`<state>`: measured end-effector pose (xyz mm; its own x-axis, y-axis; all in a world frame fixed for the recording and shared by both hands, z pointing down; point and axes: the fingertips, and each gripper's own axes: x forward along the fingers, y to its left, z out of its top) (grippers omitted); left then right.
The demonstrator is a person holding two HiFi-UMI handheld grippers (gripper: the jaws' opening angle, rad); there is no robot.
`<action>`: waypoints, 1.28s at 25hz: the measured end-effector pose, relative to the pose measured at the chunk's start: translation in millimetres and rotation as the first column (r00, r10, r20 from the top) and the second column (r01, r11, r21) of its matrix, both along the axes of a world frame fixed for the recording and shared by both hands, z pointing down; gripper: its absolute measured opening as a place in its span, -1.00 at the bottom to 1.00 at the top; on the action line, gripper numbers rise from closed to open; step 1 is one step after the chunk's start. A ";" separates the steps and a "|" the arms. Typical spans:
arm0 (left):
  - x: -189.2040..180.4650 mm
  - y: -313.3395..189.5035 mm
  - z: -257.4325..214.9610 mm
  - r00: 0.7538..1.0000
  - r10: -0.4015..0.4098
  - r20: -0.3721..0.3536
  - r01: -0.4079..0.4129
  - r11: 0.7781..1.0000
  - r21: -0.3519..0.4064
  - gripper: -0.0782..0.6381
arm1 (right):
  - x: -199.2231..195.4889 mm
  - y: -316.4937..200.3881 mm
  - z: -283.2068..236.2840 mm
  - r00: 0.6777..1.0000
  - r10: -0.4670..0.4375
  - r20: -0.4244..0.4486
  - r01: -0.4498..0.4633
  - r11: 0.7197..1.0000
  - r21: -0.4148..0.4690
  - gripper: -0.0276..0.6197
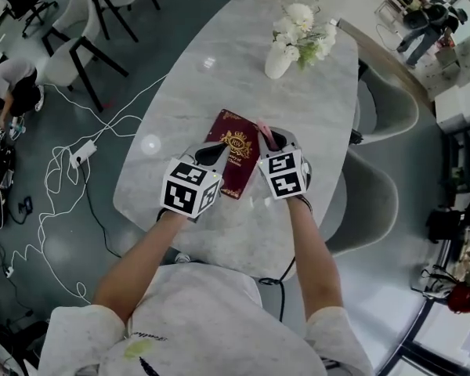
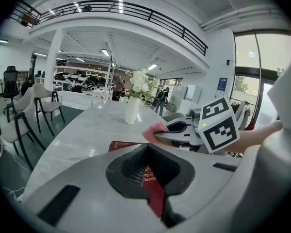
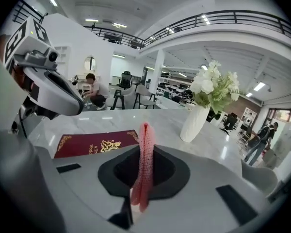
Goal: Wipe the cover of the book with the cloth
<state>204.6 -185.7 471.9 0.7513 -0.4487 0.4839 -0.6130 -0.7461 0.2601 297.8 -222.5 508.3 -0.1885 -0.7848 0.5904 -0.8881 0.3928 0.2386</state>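
Observation:
A dark red book with a gold crest lies flat on the marble table, in front of me. My left gripper is at the book's left edge, and the left gripper view shows red cover pinched between its shut jaws. My right gripper hovers at the book's right edge, shut on a pink cloth. The cloth stands up as a narrow fold between the jaws. In the right gripper view the book lies ahead to the left, under the left gripper.
A white vase of white flowers stands on the far part of the table. Grey chairs line the table's right side. Black-legged chairs and white cables are on the floor at left. A person crouches far left.

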 end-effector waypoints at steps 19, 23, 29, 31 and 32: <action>-7.8 -4.3 23.5 0.998 -0.058 0.006 0.058 0.997 -0.055 -0.76 | -22.1 -10.7 49.5 0.993 -0.116 -0.023 0.113 0.987 -0.117 -0.85; -13.3 -2.1 24.1 0.998 -0.054 0.009 0.055 0.997 -0.056 -0.76 | -27.1 -7.4 52.2 0.992 -0.119 -0.030 0.114 0.985 -0.129 -0.85; -23.6 0.1 25.0 0.999 -0.048 0.004 0.048 0.997 -0.058 -0.76 | -35.8 -3.4 54.3 0.993 -0.114 -0.028 0.110 0.985 -0.136 -0.85; -26.0 0.2 24.9 0.999 -0.046 0.001 0.046 0.997 -0.059 -0.76 | -37.2 -0.9 55.5 0.994 -0.108 -0.022 0.103 0.984 -0.142 -0.85; -26.8 0.4 24.9 0.999 -0.044 0.000 0.044 0.997 -0.060 -0.76 | -37.5 0.6 56.6 0.994 -0.104 -0.023 0.099 0.984 -0.146 -0.85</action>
